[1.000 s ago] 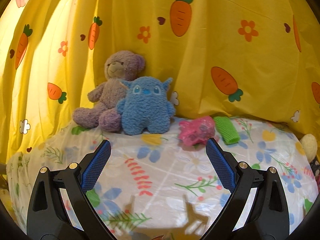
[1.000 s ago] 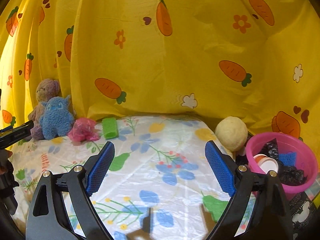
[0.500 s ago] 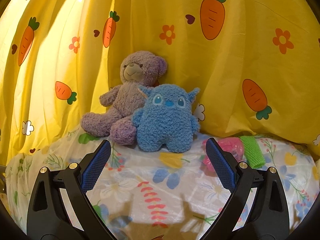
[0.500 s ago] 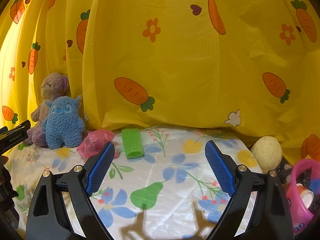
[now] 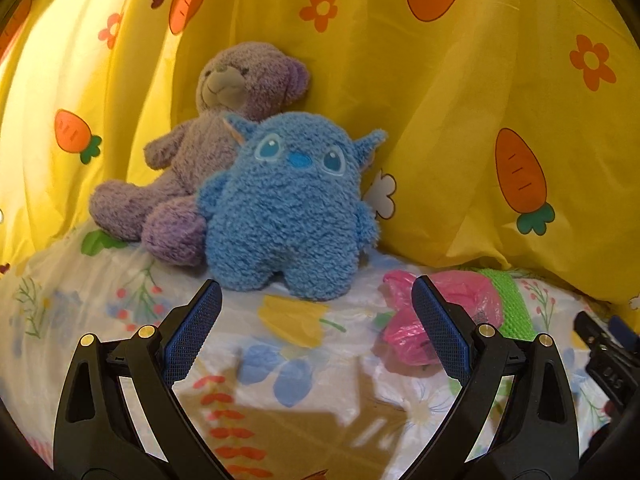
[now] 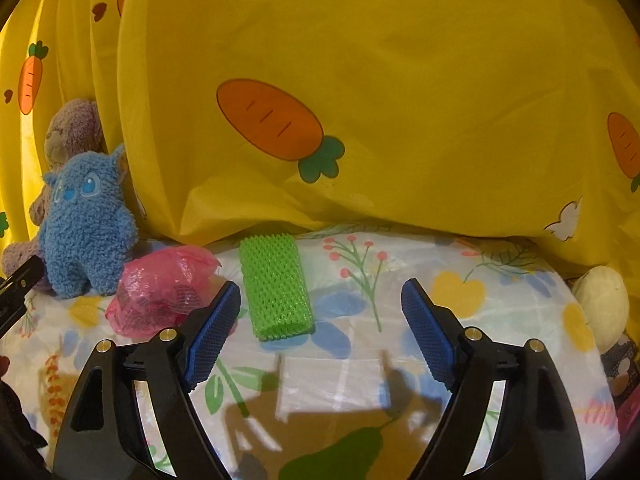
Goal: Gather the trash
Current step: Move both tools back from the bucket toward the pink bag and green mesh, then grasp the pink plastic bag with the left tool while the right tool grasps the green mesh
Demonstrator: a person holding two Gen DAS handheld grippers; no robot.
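A crumpled pink plastic bag (image 6: 164, 284) lies on the flowered tablecloth, with a green foam net sleeve (image 6: 276, 288) just right of it. My right gripper (image 6: 320, 332) is open and empty, and the green sleeve lies just beyond its fingertips, nearer the left finger. My left gripper (image 5: 316, 332) is open and empty in front of the blue plush toy (image 5: 288, 204). The pink bag (image 5: 436, 312) sits behind its right finger, with the green sleeve (image 5: 512, 304) past it.
A purple teddy bear (image 5: 200, 148) leans behind the blue toy against the yellow carrot curtain (image 6: 360, 100). A pale round plush (image 6: 600, 304) sits at the table's right edge. The right gripper's tip (image 5: 608, 356) shows in the left wrist view.
Both grippers have moved forward and to the left. The plush toys, pink bag and green sleeve now look larger and closer. The pink bin has left the right view.
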